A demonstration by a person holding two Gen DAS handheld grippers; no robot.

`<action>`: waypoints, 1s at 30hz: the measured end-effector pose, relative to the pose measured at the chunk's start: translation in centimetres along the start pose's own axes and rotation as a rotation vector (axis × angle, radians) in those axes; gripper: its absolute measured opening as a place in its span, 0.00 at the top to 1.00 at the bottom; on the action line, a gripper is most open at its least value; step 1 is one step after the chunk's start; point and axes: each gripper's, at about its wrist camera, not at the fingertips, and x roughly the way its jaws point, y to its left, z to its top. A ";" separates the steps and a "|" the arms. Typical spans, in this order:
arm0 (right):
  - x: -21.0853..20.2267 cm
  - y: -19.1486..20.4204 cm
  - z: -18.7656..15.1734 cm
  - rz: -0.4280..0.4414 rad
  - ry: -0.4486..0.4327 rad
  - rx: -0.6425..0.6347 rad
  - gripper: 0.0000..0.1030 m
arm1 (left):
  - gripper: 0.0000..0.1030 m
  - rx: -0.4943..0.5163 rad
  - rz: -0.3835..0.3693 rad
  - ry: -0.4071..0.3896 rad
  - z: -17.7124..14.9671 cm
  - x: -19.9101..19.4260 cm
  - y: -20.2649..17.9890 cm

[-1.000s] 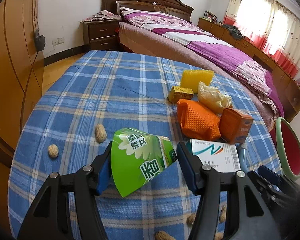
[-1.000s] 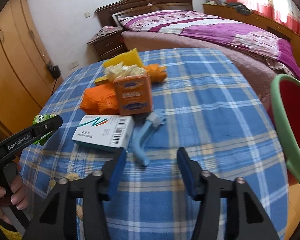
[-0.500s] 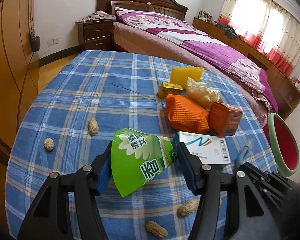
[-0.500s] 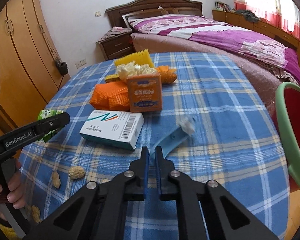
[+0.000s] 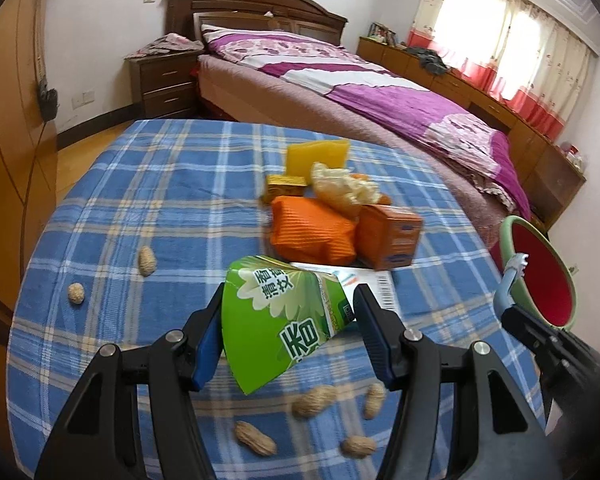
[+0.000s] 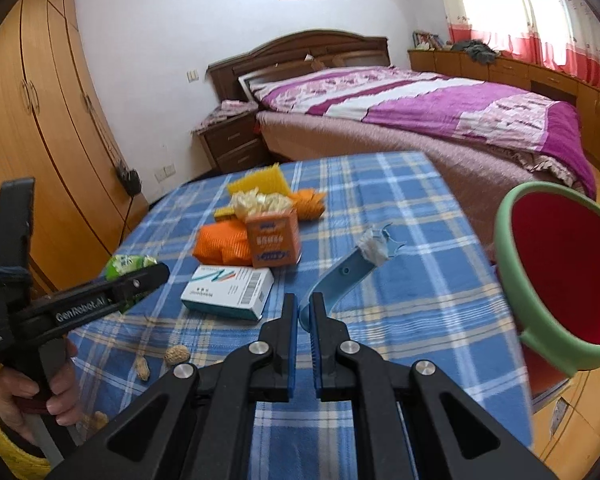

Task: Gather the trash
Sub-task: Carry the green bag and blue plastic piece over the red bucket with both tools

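My left gripper is shut on a green drink carton and holds it above the blue plaid table. My right gripper is shut on a light blue curved plastic piece with a wad of tape at its tip, lifted off the table. That piece also shows in the left wrist view, close to the bin. A red bin with a green rim stands off the table's right edge. The left gripper with the carton shows at the left of the right wrist view.
On the table lie a white medicine box, an orange box, an orange wrapper, a yellow sponge, a small yellow box and crumpled paper. Several peanuts are scattered near the front. A bed stands behind.
My right gripper closed on the blue plastic piece and lifted it toward the bin. My left gripper kept its hold on the carton and rose a little.
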 end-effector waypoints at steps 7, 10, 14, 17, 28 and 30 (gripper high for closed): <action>-3.3 -2.6 0.6 -0.043 -0.072 0.052 0.93 | 0.41 0.043 -0.056 0.005 0.3 -0.5 -2.9; -4.4 -4.4 0.7 -0.070 -0.095 0.088 0.93 | 0.41 0.062 -0.083 0.013 0.5 -0.5 -4.3; -5.4 -7.0 0.7 -0.104 -0.116 0.140 0.93 | 0.41 0.101 -0.110 0.021 0.9 -0.3 -6.6; -6.2 -9.4 0.6 -0.133 -0.131 0.185 0.93 | 0.41 0.131 -0.134 0.032 1.1 0.1 -8.5; -7.0 -17.0 -0.4 -0.212 -0.144 0.335 0.92 | 0.41 0.268 -0.199 0.061 1.5 2.0 -16.3; -7.2 -18.1 -0.8 -0.221 -0.145 0.354 0.92 | 0.41 0.290 -0.211 0.065 1.5 2.4 -17.5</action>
